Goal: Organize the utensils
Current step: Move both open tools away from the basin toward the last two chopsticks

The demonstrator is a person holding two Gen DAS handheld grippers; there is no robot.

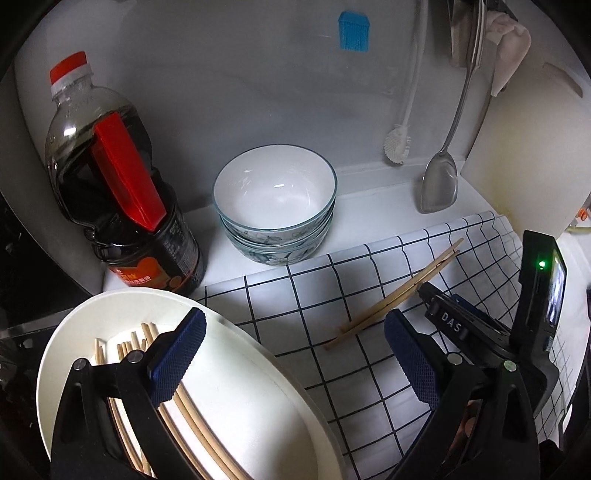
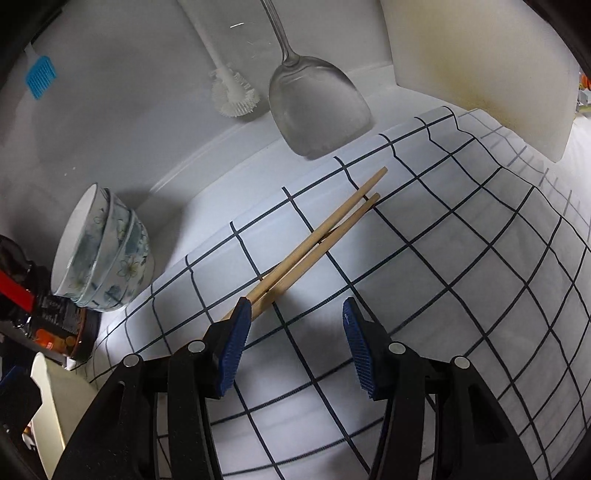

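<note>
A pair of wooden chopsticks [image 2: 317, 236] lies on the white checked cloth [image 2: 461, 266]; it also shows in the left wrist view [image 1: 399, 295]. My right gripper [image 2: 295, 343] is open, low over the cloth, its left pad [image 2: 232, 350] beside the chopsticks' near ends. My left gripper [image 1: 295, 358] is open above a white container [image 1: 258, 406] that holds several wooden chopsticks [image 1: 199, 435]. The right gripper's body [image 1: 480, 332] shows at the right of the left wrist view.
A stack of floral bowls [image 1: 275, 206] stands by the back wall, a dark sauce bottle [image 1: 118, 184] to its left. A metal spatula [image 2: 317, 107], a white brush [image 2: 236, 92] and a blue brush [image 1: 354, 31] hang on the wall. A white cutting board [image 2: 480, 62] leans at right.
</note>
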